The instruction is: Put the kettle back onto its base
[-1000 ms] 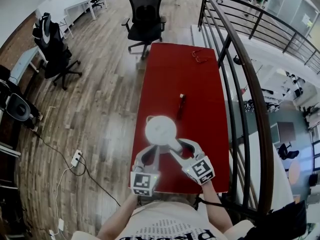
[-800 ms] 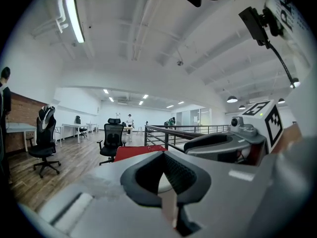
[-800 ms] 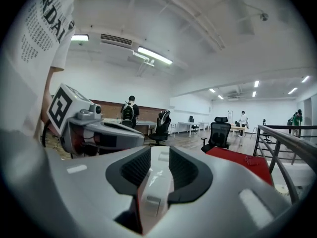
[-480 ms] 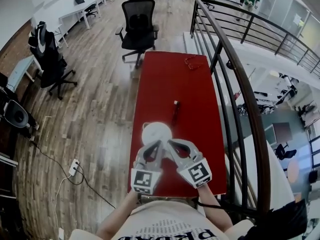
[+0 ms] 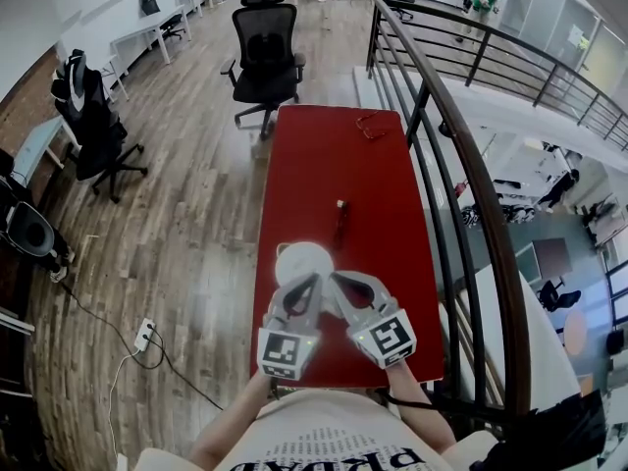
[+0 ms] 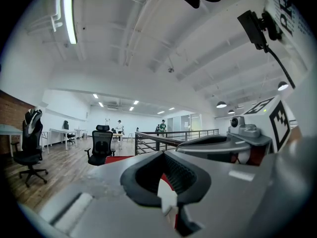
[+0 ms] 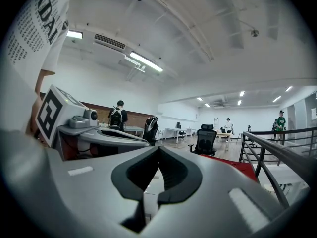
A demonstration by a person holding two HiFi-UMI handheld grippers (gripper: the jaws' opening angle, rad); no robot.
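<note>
Only the head view shows the white kettle (image 5: 299,259), over the near end of the red table (image 5: 378,184), with the left gripper (image 5: 316,280) and right gripper (image 5: 332,278) meeting at its near edge. Each gripper view shows its own jaws closed tip to tip. A white sliver sits in the gap behind them, too partial to identify.

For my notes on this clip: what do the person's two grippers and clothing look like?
The left gripper and right gripper are matching light-grey moulded shells tapering to fingers lined with black ribbed pads. Each carries a white cube with black square markers. The person wears a white T-shirt with black lettering, forearms uncovered.
</note>
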